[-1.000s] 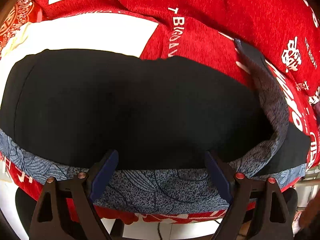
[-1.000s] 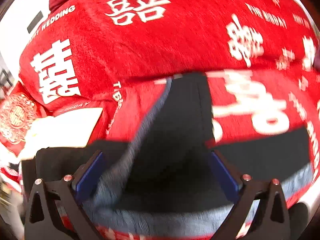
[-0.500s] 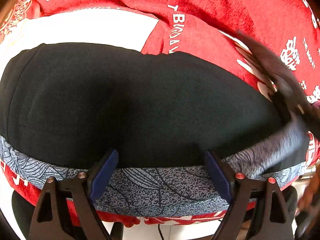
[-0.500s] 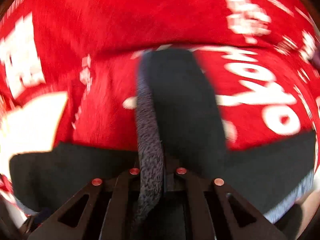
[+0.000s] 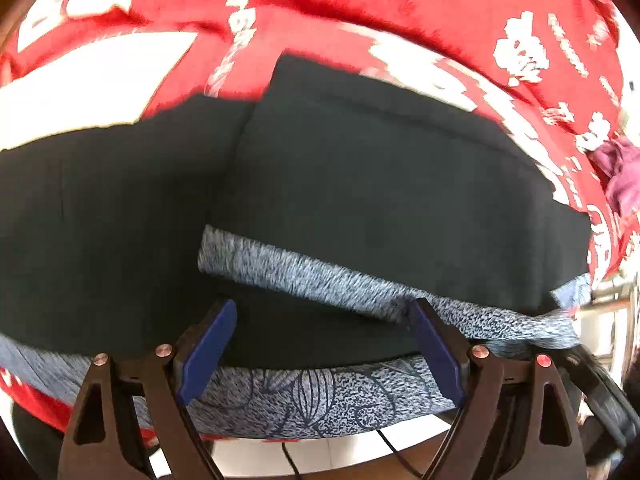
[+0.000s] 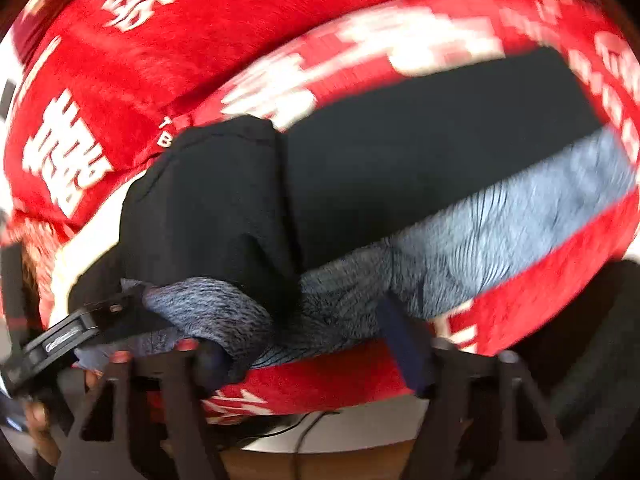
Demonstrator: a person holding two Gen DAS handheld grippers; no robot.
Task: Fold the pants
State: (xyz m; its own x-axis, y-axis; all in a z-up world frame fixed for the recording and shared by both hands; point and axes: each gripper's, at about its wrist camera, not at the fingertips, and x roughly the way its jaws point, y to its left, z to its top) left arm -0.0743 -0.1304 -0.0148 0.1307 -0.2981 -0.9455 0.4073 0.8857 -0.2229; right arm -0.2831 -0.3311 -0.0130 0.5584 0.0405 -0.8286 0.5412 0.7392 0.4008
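Note:
The black pants (image 5: 380,168) with a grey-blue patterned band (image 5: 304,396) lie on the red blanket. One part is folded over the other, its grey band (image 5: 320,276) crossing the middle. My left gripper (image 5: 320,344) is open, its blue fingertips (image 5: 208,344) resting at the near band. In the right wrist view the pants (image 6: 400,152) lie folded, with the grey band (image 6: 500,232) bunched near my right gripper (image 6: 312,352). It is open, and the band's fold lies over its left finger.
A red blanket with white characters (image 5: 400,8) covers the surface. A white patch (image 5: 88,80) shows at the left. A maroon cloth (image 5: 616,176) lies at the far right. The table edge and a cable (image 5: 396,444) are below. The left gripper's body (image 6: 68,332) shows at the right view's left edge.
The right gripper, shut on the waistband half a second ago, carried it over to the left, laid it on the other half and opened. The left gripper stayed open in place.

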